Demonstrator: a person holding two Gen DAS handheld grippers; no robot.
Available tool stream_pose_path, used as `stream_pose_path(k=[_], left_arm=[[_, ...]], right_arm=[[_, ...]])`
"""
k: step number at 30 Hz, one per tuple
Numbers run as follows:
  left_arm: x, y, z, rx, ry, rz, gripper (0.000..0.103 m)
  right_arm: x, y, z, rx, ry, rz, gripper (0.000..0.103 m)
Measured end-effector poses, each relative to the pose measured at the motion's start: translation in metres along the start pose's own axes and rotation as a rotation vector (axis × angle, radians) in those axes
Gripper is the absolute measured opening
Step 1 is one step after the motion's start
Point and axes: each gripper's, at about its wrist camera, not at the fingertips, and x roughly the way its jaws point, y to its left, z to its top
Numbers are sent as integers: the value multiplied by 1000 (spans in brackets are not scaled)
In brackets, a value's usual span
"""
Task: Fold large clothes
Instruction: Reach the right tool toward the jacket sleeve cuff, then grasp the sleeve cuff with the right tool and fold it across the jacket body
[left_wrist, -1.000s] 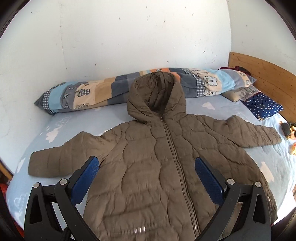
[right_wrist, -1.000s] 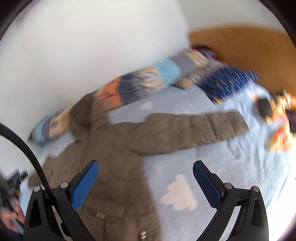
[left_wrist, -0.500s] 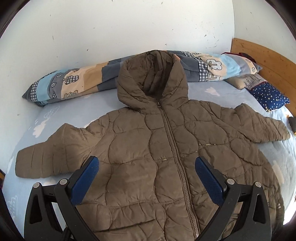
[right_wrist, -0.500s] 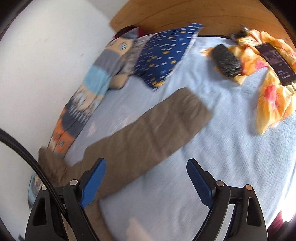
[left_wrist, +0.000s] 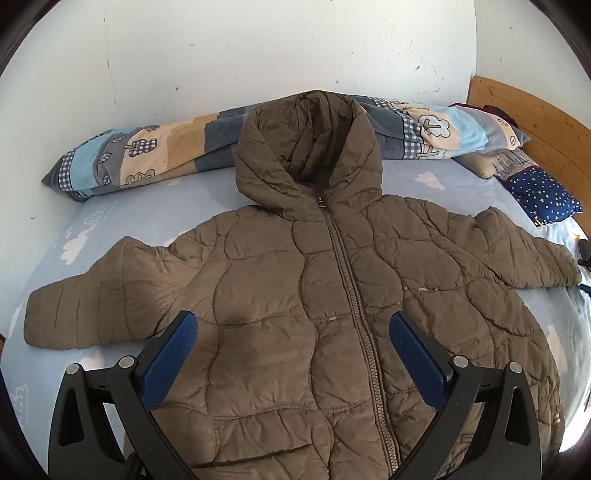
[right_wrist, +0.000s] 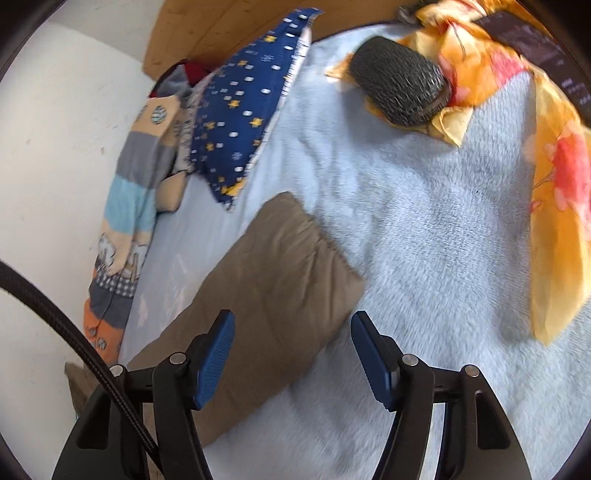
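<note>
A brown quilted hooded jacket (left_wrist: 295, 295) lies face up and zipped on the light blue bed sheet (left_wrist: 147, 206), both sleeves spread out. My left gripper (left_wrist: 293, 332) hovers open above the jacket's lower front, nothing between its blue pads. In the right wrist view the jacket's sleeve (right_wrist: 273, 288) runs from the lower left to its cuff near the middle. My right gripper (right_wrist: 291, 336) is over the cuff end; its jaws are closing, with the sleeve's edge lying between them but not pressed by the pads.
A rolled patchwork blanket (left_wrist: 155, 155) lies along the white wall behind the hood. A navy star-print pillow (right_wrist: 243, 122) sits by the wooden headboard (left_wrist: 532, 114). An orange floral cloth (right_wrist: 554, 177) and a dark oval object (right_wrist: 399, 81) lie beyond the cuff.
My right gripper swung and rolled from a wide view of the jacket down to the sleeve cuff, and its jaws have narrowed. The left gripper came slightly closer over the jacket's front.
</note>
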Motion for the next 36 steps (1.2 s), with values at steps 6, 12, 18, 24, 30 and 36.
stream_pose_path(k=[6,12,18,24,30,36], left_arm=[[7,-2,-2,5,21,-3,103],[8,-3,-2,11,26,-2,103],[3,2,-1,-15,17,-8,103],[-5,15,0,-61,3,-7,103],[-15,33,-2,-98,-13,13,103],[-24,58,-3,-163,-24,19,103]], right_arm=[[21,-4,7,28,1,-6,68],[24,1,11,36,-10,2,25],[-16,41,15,-62,-102,37,19],[-74,120,-1,-235,-204,145,17],[-121,211,-50,-449,-261,257,17],[-144,293,-126,-661,-237,378,17]])
